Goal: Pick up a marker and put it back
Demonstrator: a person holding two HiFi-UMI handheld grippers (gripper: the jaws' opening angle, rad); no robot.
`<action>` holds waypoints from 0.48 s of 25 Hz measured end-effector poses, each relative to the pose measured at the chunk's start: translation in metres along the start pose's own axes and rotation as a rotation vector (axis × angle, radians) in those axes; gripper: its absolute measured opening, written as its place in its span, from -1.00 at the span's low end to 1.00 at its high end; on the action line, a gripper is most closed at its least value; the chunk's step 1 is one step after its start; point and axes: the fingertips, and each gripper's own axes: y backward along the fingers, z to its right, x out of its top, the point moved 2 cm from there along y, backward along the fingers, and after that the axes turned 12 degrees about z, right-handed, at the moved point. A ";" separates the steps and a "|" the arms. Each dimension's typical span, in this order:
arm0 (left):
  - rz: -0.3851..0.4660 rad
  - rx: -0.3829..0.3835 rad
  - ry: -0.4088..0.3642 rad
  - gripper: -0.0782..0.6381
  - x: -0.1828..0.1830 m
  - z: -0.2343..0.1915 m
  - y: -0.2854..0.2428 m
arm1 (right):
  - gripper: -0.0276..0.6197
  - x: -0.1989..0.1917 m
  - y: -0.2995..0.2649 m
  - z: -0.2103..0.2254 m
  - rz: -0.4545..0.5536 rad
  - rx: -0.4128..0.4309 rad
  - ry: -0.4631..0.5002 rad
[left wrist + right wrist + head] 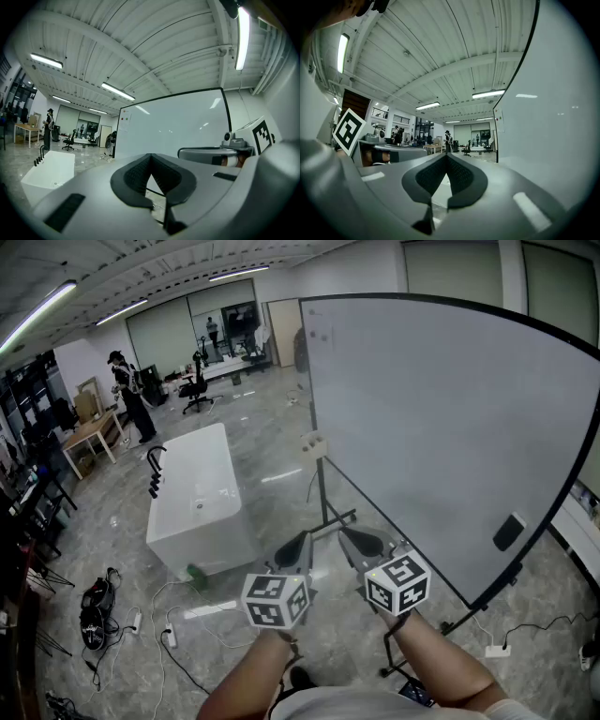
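Observation:
I cannot make out a marker in any view. A large whiteboard (441, 418) on a black wheeled stand fills the right of the head view, also seen in the left gripper view as the whiteboard (173, 122). A small pale holder (313, 444) hangs at its left edge and a black eraser (509, 531) sticks low on its face. My left gripper (298, 549) and right gripper (361, 545) are held side by side in front of the board's lower corner. Both are shut and hold nothing. The left gripper (150, 157) and right gripper (446, 157) show their pads meeting at the tips.
A white tub-like block (197, 498) stands on the floor to the left, with a black rack (155, 470) beside it. Cables and a black bag (94, 601) lie at the lower left. A person (127, 395) stands far back near a table (94, 432). The stand's legs (328, 521) reach across the floor ahead.

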 end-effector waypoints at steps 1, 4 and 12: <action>-0.001 0.000 0.000 -0.78 -0.001 -0.001 -0.001 | -0.91 -0.001 -0.001 0.001 0.001 -0.001 -0.001; -0.006 0.000 0.001 -0.78 -0.005 -0.003 -0.005 | -0.91 -0.003 -0.003 0.004 0.011 -0.007 -0.009; -0.031 -0.037 -0.006 -0.78 -0.015 -0.018 -0.015 | -0.91 -0.018 -0.019 0.005 0.005 0.004 -0.034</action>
